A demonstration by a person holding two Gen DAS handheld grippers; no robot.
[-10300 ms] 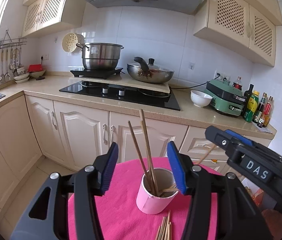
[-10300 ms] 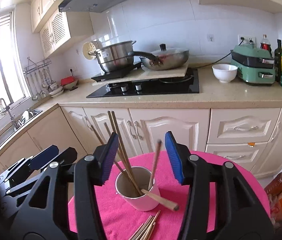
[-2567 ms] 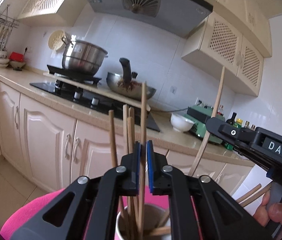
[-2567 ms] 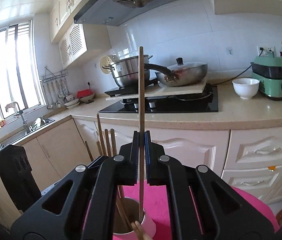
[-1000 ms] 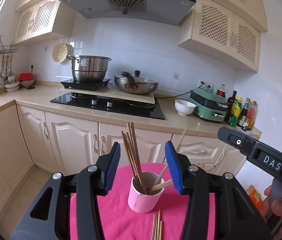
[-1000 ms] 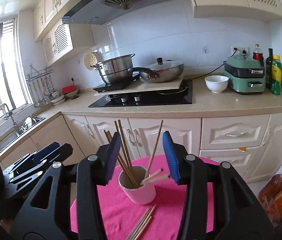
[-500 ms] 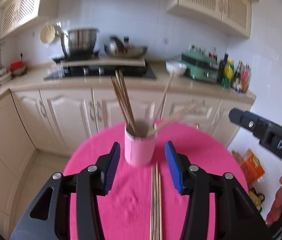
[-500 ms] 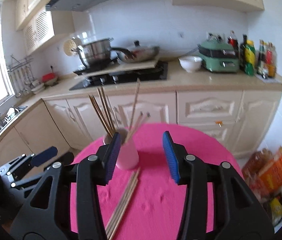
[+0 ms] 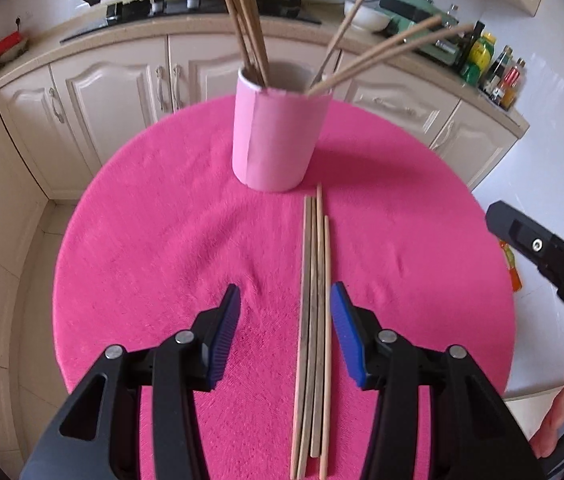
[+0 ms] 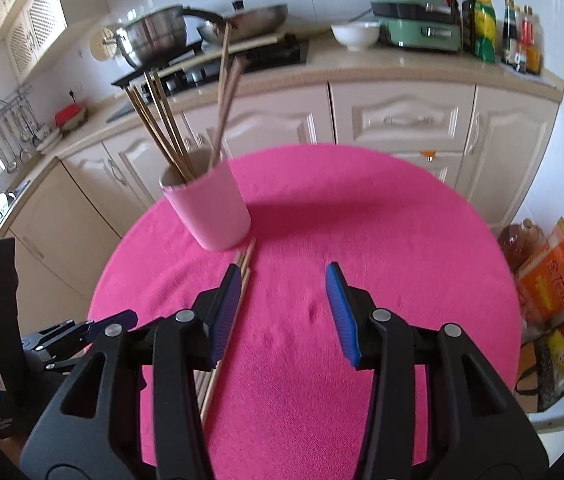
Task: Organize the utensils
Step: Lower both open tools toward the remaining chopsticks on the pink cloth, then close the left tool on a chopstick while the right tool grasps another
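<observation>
Wooden chopsticks [image 9: 313,320] lie at centre frame on the pink table [image 9: 154,248] below the pink cup [image 9: 278,136], while the left hand-held gripper [image 9: 283,330] and right hand-held gripper [image 10: 282,312] both gape empty.

Cup [image 9: 278,140] stands on round table [image 9: 142,240], chopsticks [image 9: 248,24] upright in it. Loose chopsticks [image 9: 313,320] lie on the table just before the cup. Kitchen counter [image 10: 401,66] runs behind.

The loose chopsticks [image 9: 313,320] run off the bottom edge in the left wrist view, and in the right wrist one the right claw's [image 10: 282,312] finger covers most of them. Tips of the sticks in the pink cup [image 9: 278,140] get cropped up top, and the bottle labels [image 10: 485,32] on the worktop are too small to read.
</observation>
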